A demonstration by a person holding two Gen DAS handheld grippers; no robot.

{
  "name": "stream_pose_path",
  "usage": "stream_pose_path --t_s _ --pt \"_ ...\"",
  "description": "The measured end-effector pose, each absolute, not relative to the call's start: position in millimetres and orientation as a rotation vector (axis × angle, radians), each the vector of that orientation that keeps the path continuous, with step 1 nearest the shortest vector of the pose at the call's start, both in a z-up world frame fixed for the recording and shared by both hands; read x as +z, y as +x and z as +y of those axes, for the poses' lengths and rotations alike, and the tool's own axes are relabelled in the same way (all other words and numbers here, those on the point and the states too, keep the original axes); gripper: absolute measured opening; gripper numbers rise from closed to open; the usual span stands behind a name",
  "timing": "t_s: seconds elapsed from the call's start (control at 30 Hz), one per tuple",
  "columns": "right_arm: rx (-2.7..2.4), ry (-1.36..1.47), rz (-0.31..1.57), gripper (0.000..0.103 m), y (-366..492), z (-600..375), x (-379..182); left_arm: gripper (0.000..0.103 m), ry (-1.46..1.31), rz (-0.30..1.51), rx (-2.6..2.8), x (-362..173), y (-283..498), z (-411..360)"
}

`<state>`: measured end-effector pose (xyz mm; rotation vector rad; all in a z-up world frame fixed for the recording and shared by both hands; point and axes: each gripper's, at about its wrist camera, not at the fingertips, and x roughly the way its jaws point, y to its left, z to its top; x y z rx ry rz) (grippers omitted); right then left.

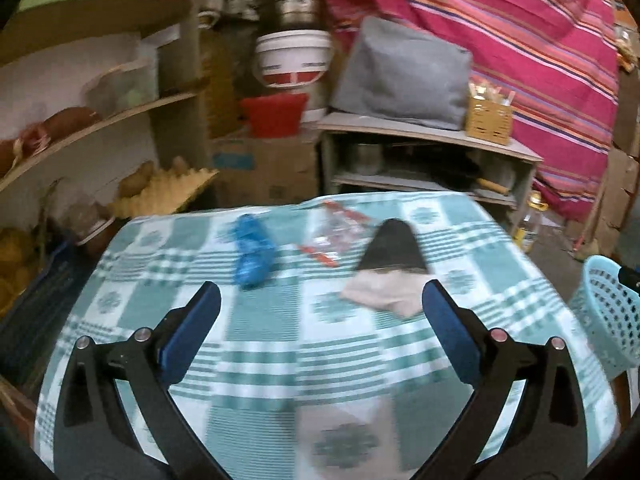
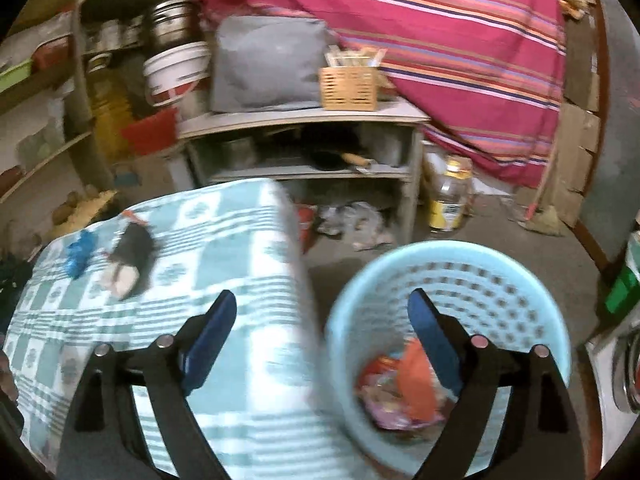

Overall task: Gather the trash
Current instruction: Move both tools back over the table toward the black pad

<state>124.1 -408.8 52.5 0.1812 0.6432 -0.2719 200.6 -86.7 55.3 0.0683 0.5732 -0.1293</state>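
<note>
Blue wrapper (image 1: 253, 254), clear packet (image 1: 335, 236) lie on your tablecloth (image 1: 280, 320); left gripper (image 1: 321, 300), right gripper (image 2: 321, 312) both spread, empty; basket (image 2: 532, 280) holds wrappers (image 2: 400, 388).

A green-and-white checked cloth (image 1: 280, 360) covers the desk. Behind it stands a low grey shelf unit (image 2: 304, 118) with a grey cushion (image 1: 404, 72) and a small woven box (image 2: 349, 88) side by side on top. A white bucket (image 1: 294, 60) sits left of the cushion, above a red tub (image 1: 274, 114). A red striped cloth (image 2: 440, 40) hangs at the back right. A yellow-labelled bottle (image 2: 450, 196) stands on the floor.
</note>
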Motion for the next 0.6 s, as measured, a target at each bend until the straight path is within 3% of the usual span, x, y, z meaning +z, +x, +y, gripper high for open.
stream_pose_path --t_s 0.6 --pt "-0.049 0.086 0.741 0.089 220 -271 17 0.097 0.04 0.66 -0.016 16 231 9"
